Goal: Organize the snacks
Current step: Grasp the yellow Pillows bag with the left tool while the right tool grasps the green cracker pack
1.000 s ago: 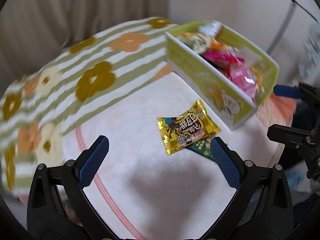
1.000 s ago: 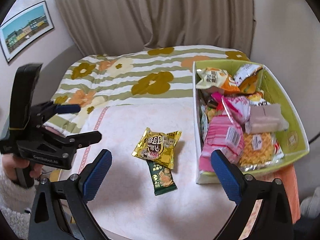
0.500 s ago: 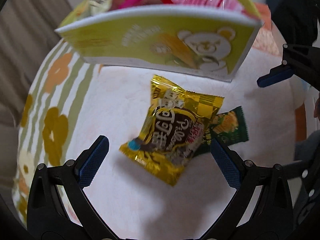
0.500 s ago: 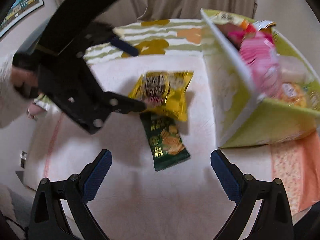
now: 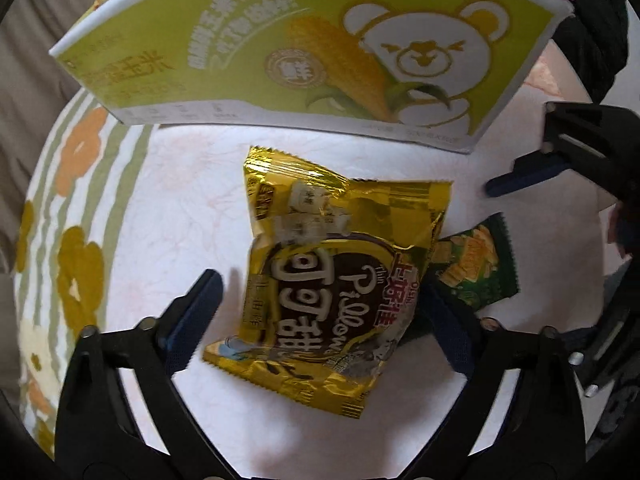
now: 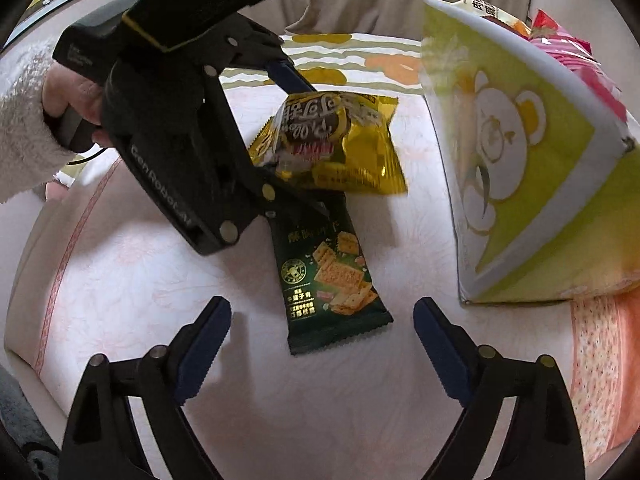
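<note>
Two packets lie on the pale pink cloth (image 6: 132, 280), outside the green box (image 5: 304, 48). The gold bag (image 5: 328, 280) sits partly on top of the dark green packet (image 6: 332, 276), covering its far end. Seen from the right wrist, the gold bag is at about 12 o'clock from the green packet, and the box stands at 3 o'clock of both, apart from them, with a bear and corn printed on its wall and pink and orange wrappers showing over its rim.

The left gripper (image 5: 320, 300) points steeply down over the gold bag. Its jaws are closing with the bag between them: the left finger (image 5: 188, 320) stands just clear of the bag's edge, while the other is tucked under the bag's far side, so the pads do not yet press it from both sides. A hand (image 6: 76, 96) in a fuzzy white sleeve (image 6: 24, 136) holds this tool, at 10 o'clock in the right wrist view.

The right gripper (image 6: 320, 344) hovers over the near end of the green packet. Its jaws are closing too, with the packet's serrated end between them but both pads well apart from it.

A striped flower-print cloth (image 5: 76, 240) lies beyond the pink one, at 9 o'clock in the left wrist view.
</note>
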The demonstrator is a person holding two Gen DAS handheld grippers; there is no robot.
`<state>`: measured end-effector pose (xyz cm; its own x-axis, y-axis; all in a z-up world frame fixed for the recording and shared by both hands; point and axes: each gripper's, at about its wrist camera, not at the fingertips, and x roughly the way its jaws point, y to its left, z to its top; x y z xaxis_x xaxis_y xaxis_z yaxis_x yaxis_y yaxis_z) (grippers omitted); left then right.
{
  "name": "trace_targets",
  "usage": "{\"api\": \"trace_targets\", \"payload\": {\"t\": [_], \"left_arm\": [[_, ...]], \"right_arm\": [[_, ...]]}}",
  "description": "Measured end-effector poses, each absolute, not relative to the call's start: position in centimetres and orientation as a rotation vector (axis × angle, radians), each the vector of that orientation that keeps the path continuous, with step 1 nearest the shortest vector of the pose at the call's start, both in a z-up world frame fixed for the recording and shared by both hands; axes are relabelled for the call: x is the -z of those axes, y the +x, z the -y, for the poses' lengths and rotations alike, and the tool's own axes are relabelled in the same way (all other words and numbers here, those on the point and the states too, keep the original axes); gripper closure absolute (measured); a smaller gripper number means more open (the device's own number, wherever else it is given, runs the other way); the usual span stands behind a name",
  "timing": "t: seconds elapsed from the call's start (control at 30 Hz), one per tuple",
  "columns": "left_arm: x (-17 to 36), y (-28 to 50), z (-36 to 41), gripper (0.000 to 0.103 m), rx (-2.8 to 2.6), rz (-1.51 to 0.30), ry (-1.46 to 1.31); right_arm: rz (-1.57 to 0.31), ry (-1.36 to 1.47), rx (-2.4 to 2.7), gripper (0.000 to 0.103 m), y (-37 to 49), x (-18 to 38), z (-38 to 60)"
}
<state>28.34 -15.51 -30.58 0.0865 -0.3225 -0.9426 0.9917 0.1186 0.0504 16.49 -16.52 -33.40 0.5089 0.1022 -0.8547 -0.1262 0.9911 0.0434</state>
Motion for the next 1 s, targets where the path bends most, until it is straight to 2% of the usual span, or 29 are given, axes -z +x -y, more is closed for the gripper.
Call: {"api": "trace_targets", "payload": {"t": [0.07,0.27,0.37,0.43,0.5,0.7,0.77,0.8,0.83,1.0], "left_arm": [[30.4,28.5,15.4,0.03,1.243,-0.99,0.893],[30.2,28.6,14.5,0.041,1.222,-1.001,0.885],[30.2,28.9,13.4,0.042,1.172,-1.028,0.858],[30.2,29.3,12.5,0.042,1.146,-1.058,0.818],[30.1,29.8,11.3,0.046,1.112,-1.081,0.766],[29.9,30.9,8.0,0.046,1.014,-1.159,0.624],[29.9,30.9,7.1,0.046,0.985,-1.17,0.59],[29.9,30.9,6.8,0.046,0.973,-1.173,0.577],[29.8,30.9,6.3,0.046,0.953,-1.177,0.553],[28.8,30.5,4.6,0.046,0.885,-1.188,0.443]], "right_arm": [[-1.025,-0.028,-0.145,0.021,16.7,33.2,16.3],[-1.018,-0.054,-0.163,0.027,17.5,33.3,16.2],[-1.013,-0.058,-0.173,0.03,17.9,33.3,16.0],[-1.016,-0.072,-0.178,0.038,18.1,33.3,15.7],[-1.011,-0.088,-0.189,0.039,18.5,33.3,15.5],[-1.007,-0.115,-0.206,0.044,19.5,33.6,15.0],[-1.003,-0.114,-0.207,0.05,19.5,33.6,15.0],[-1.001,-0.115,-0.205,0.059,19.6,33.5,15.0],[-1.004,-0.116,-0.199,0.062,19.7,33.5,14.9],[-0.995,-0.129,-0.179,0.062,20.4,32.3,14.4]]}}
